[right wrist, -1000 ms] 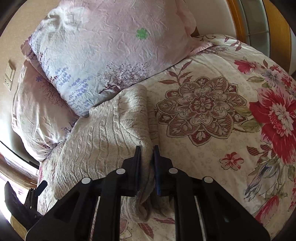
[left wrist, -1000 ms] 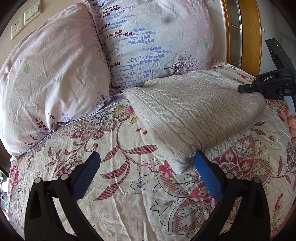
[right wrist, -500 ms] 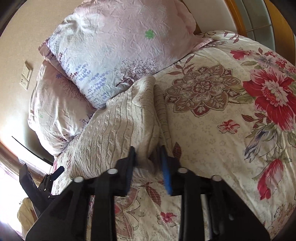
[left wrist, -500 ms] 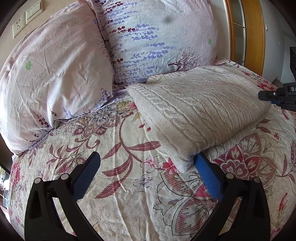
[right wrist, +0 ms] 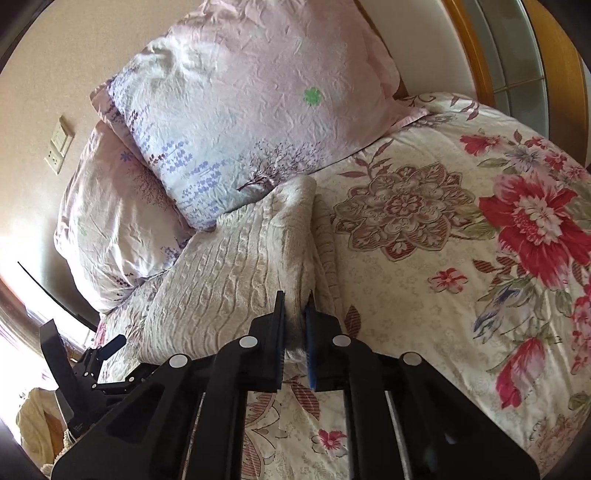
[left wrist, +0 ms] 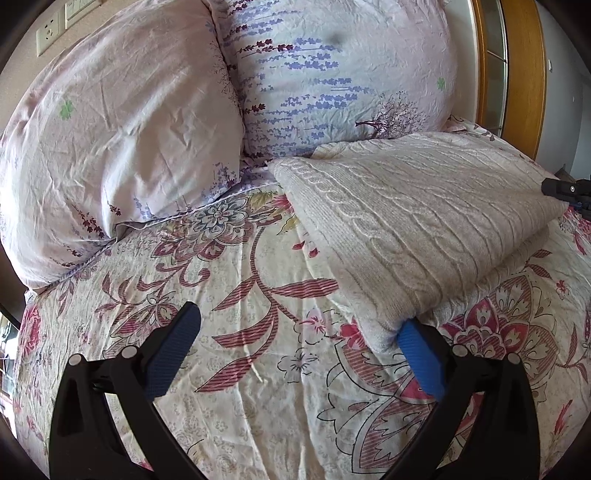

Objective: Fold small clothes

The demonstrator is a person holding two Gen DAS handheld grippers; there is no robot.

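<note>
A cream cable-knit sweater lies folded on the floral bedspread, its far edge against the pillows. My left gripper is open just above the bedspread; its right fingertip touches the sweater's near corner, and nothing lies between the fingers. In the right wrist view the sweater spreads to the left. My right gripper is closing, and its pads pinch a fold of the sweater's right edge. The right gripper's tip shows at the sweater's far side in the left wrist view.
Two pink floral pillows lean against the wall at the head of the bed. A wooden frame stands at the right. Wall sockets sit above the left pillow. Open bedspread stretches right of the sweater.
In the left wrist view the right gripper has slid toward the right edge, with only its tip left in view. The right jaws have narrowed on the fold since half a second ago. My left gripper has stayed put.
</note>
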